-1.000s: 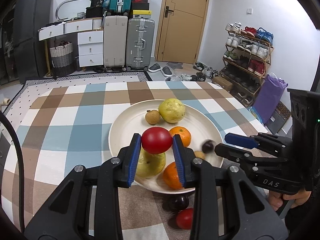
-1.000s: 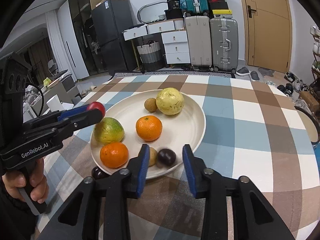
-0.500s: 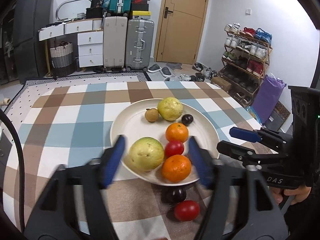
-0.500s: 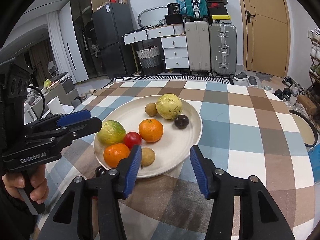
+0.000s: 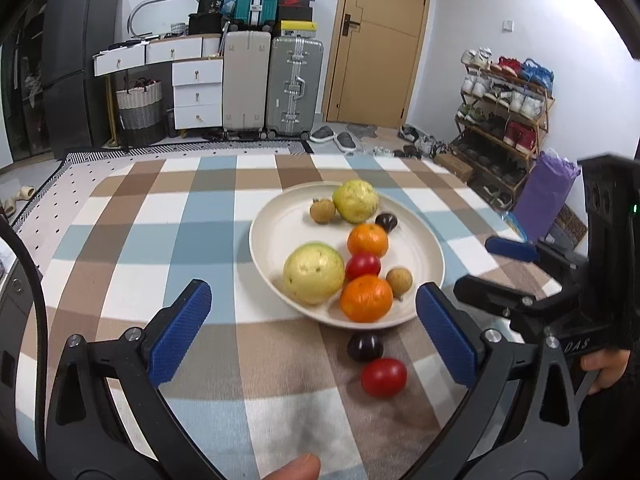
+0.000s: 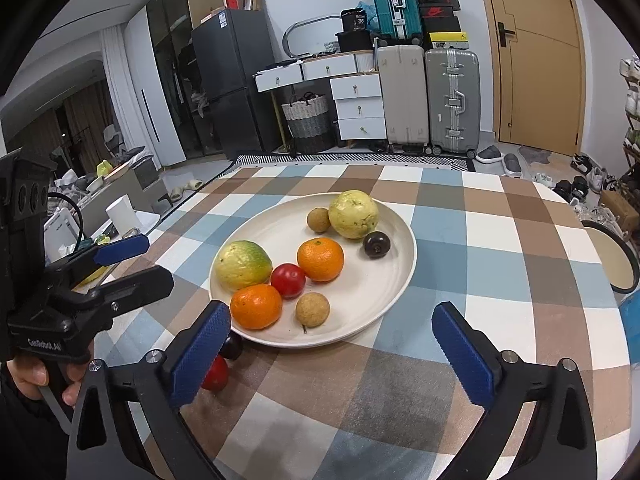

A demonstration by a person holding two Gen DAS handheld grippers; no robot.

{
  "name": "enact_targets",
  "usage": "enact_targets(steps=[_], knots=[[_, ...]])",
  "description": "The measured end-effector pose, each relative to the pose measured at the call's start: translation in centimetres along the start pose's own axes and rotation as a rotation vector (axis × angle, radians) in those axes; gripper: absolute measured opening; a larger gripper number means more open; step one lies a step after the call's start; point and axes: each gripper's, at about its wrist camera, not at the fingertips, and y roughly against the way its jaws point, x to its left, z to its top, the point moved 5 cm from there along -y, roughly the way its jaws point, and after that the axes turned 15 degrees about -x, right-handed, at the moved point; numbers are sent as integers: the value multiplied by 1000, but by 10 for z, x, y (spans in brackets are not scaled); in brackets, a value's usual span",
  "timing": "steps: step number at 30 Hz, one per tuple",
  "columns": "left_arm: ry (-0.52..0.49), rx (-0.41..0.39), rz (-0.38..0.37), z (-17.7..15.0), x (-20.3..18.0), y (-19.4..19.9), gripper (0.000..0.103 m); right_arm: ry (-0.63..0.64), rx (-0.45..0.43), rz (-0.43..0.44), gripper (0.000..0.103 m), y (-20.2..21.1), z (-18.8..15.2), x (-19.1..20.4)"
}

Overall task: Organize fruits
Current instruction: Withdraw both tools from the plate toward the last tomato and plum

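Both pairs of blue-padded fingers are spread wide and nothing is gripped: the left gripper point(image 5: 312, 332) is held over the near surface point(image 5: 160, 240), the right gripper point(image 6: 332, 352) just before the plate point(image 6: 404, 272).

On the plate eight fruits are seen: a yellow guava point(image 6: 353, 214) with a longan point(image 6: 318, 220) beside it at the far side, a dark plum point(image 6: 376, 244), an orange point(image 6: 320, 259), a tomato point(image 6: 288, 279), a green guava point(image 6: 242, 265), a second orange point(image 6: 256, 306) and a second longan point(image 6: 312, 309) near the front rim.

Off the plate, just beside its near rim, a dark plum point(image 5: 364, 346) and a red tomato point(image 5: 383, 377) lie on the checked cloth; in the right view they are partly hidden behind that gripper's left finger.

Compared with a second ago, the tomato once clamped in the left fingers is now released onto the plate, the plum has rolled to the far side, and both grippers are drawn back.
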Motion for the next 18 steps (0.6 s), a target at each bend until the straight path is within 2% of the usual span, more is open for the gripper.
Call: enact_targets(steps=[9, 18], knots=[[-24, 83, -14, -30, -6, -1, 102, 13, 42, -21, 103, 0, -9, -1], [-56, 134, -32, -41, -13, -7, 102, 44, 107, -18, 103, -5, -23, 5]])
